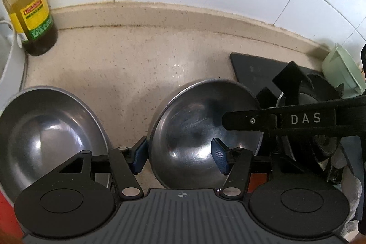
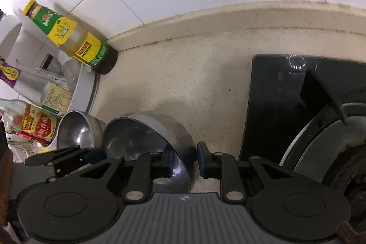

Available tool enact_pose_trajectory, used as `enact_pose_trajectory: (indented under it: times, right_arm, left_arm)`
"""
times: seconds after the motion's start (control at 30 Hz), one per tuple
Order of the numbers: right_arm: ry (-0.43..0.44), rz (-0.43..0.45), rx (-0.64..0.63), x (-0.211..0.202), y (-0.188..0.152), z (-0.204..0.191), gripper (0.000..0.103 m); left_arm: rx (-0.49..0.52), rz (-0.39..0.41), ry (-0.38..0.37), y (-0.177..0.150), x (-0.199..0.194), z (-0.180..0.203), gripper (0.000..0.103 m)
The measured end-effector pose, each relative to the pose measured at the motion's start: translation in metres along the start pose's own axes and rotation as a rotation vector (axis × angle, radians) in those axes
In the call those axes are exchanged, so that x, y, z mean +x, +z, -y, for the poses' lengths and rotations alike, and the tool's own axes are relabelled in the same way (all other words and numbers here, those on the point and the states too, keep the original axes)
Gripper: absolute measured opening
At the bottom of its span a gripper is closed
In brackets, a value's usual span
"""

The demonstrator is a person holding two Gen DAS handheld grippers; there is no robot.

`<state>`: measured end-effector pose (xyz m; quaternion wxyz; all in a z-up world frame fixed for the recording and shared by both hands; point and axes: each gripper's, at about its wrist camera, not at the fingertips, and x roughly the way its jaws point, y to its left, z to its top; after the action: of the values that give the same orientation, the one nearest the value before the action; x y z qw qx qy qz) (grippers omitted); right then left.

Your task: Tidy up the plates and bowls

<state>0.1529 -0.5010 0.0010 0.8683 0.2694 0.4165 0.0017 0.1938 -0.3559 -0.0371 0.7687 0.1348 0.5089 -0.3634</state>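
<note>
We hold one bowl (image 1: 201,129) tilted off the bench (image 1: 128,65), left gripper (image 1: 180,152) and right gripper (image 2: 184,159) both clamped on its rim. The second bowl (image 1: 48,129) waits just left of our left gripper. Nothing looks stacked yet, so nesting the two bowls remains.

Black hand-held gripper (image 1: 180,153), blue ridged pads (image 1: 220,158), white "DAS" lettering.

I count two steel bowls: one (image 1: 201,127) by my claw, another (image 1: 48,129) left of it. Bottles, four: one green-and-yellow (image 2: 75,38), one purple-labelled (image 2: 27,84), one red-labelled (image 2: 34,125), and a fourth (image 2: 4,13) barely showing at the edge. One black stove top (image 2: 274,106). One pale green container (image 1: 340,72).
</note>
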Motion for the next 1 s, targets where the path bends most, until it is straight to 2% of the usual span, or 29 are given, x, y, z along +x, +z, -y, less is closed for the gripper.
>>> enact_pose_trajectory:
  times: [0.27,0.37,0.47,0.67,0.83,1.0]
  right_arm:
    - [0.003,-0.033,0.022,0.013,-0.006,0.004,0.020]
    - [0.011,-0.083,0.019,0.023,-0.016,0.005,0.017]
    - [0.035,-0.072,0.054,0.023,-0.018,0.011,0.016]
    - [0.088,-0.031,0.089,0.000,-0.007,0.010,0.015]
    - [0.129,0.008,0.047,-0.023,0.004,-0.018,0.015]
    - [0.188,-0.014,-0.004,-0.024,0.010,-0.057,0.015]
  left_arm:
    - [0.089,-0.010,0.059,-0.011,0.009,0.011,0.064]
    - [0.077,-0.016,0.052,-0.008,0.008,0.010,0.064]
    - [0.038,-0.031,0.021,-0.002,0.003,0.004,0.063]
    - [0.048,0.063,0.010,0.009,-0.037,0.004,0.066]
    - [0.035,0.135,0.019,0.011,-0.081,-0.014,0.067]
    - [-0.009,0.178,0.081,0.001,-0.112,-0.042,0.069]
